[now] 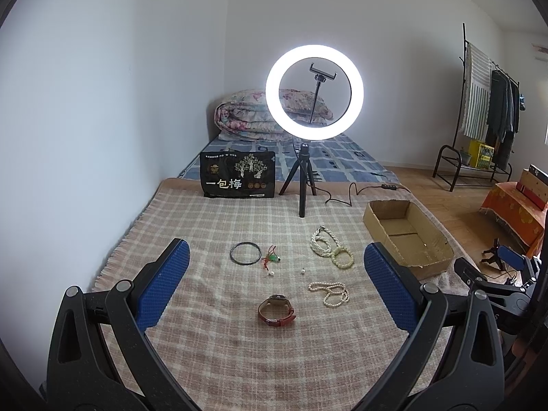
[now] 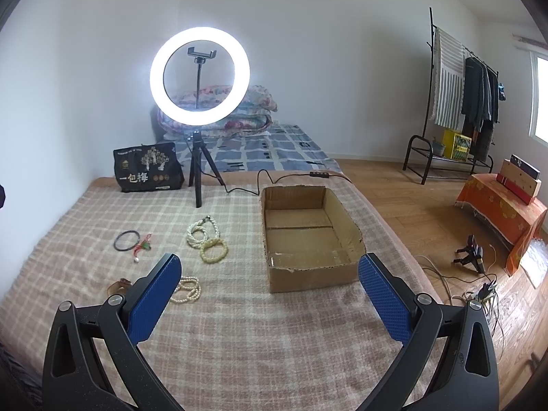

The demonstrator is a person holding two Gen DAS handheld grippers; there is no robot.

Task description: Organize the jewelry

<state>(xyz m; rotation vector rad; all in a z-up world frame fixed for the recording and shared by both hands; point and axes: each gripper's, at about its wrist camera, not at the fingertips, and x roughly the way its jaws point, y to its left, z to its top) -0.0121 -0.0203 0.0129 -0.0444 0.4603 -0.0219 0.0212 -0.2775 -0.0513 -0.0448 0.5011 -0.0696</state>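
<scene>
The only legible writing is on the black pouch (image 1: 238, 178) at the bed's far edge: large white characters "一包梅" under a pale tree picture — its smaller print is too fine to read. Both the left tongs (image 1: 275, 286) and the right tongs (image 2: 269, 299) are spread wide apart with nothing between the blue pads, hovering above the checked blanket (image 1: 212, 352). The jewelry lies loose mid-blanket: a dark bangle (image 1: 244, 254), a small red-and-green charm (image 1: 270, 259) just beside it, a coiled white bead necklace (image 1: 321, 240) touching a pale yellow bead bracelet (image 1: 342, 257), a smaller pearl strand (image 1: 330, 293), and a red-strapped watch (image 1: 276, 311) nearest the left tongs. In the right wrist view the watch is mostly hidden behind a blue pad. An open cardboard box (image 2: 310, 279) sits at the blanket's right edge, beside a lit ring light (image 1: 314, 91) on its tripod
</scene>
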